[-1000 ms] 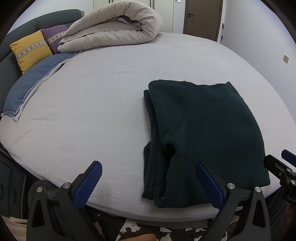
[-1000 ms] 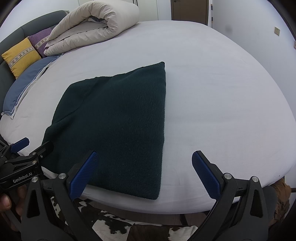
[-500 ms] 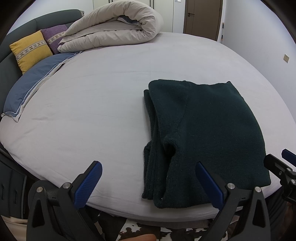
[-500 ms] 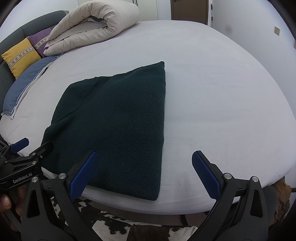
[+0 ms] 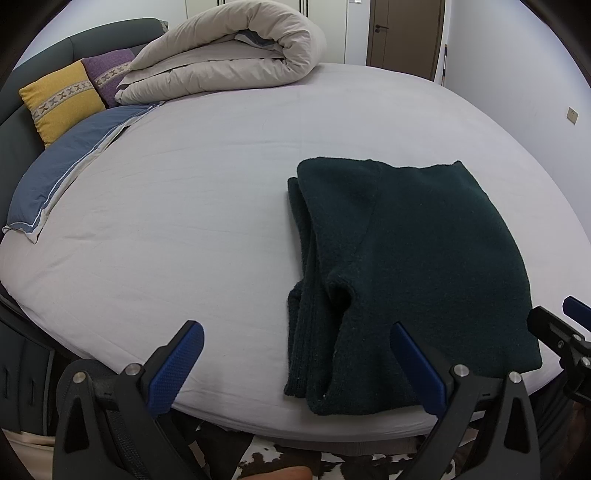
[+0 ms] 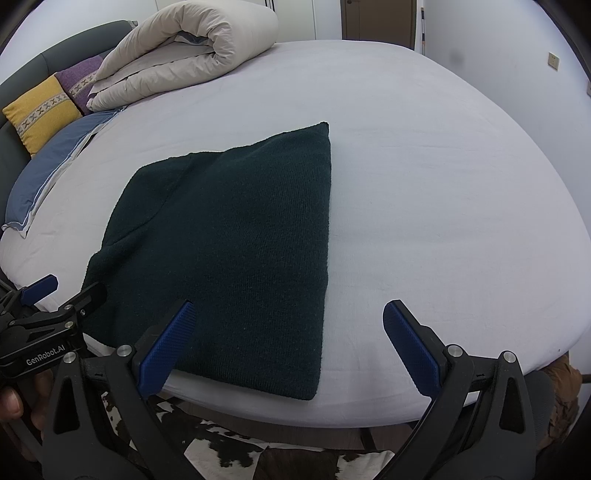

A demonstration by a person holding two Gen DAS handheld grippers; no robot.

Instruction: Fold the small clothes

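Note:
A dark green knitted garment lies folded flat on the bed's white sheet, close to the near edge. In the right wrist view the same garment reaches from the middle to the front edge. My left gripper hovers open just off the bed's near edge, its right finger over the garment's near left corner, holding nothing. My right gripper is open too, empty, its left finger above the garment's near edge. The left gripper's body shows at the left of the right wrist view.
A rolled beige duvet lies at the far side of the bed. Yellow and purple cushions and a blue pillow sit at the far left. A door stands behind. A cowhide rug lies below the bed edge.

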